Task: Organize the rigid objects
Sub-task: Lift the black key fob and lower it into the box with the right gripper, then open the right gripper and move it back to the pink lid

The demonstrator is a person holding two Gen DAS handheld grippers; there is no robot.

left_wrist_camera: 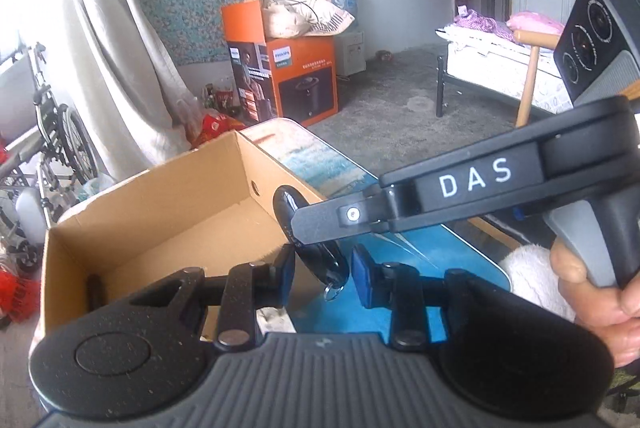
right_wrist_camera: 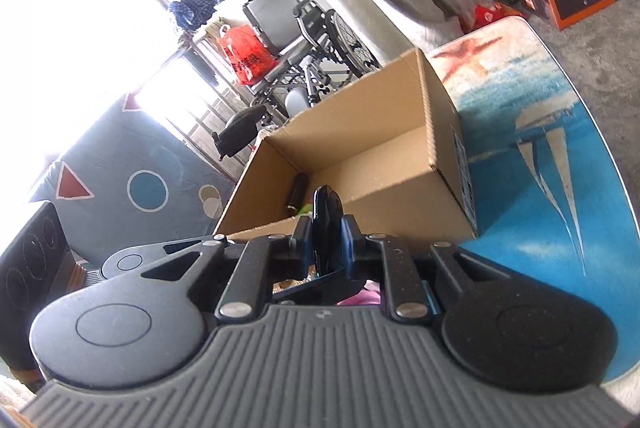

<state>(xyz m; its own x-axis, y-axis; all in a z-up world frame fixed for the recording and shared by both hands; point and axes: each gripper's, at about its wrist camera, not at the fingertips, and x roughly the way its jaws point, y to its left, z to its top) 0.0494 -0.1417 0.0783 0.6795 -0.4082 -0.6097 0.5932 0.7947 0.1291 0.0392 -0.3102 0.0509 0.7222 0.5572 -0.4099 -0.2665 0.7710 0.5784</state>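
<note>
Jaws — blue table (right_wrist_camera: 532, 212), cluttered room

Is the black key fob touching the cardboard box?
Apart. The right wrist view shows the right gripper shut on the black key fob, held above the cardboard box, clear of its rim.

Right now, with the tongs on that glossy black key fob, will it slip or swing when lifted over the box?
The glossy black key fob looks rigid, so it should not flop. Its shiny shell may slide in the right tongs, which pinch it edge-on. The metal ring dangling beneath will probably swing. It seems light for the open brown cardboard box.
</note>
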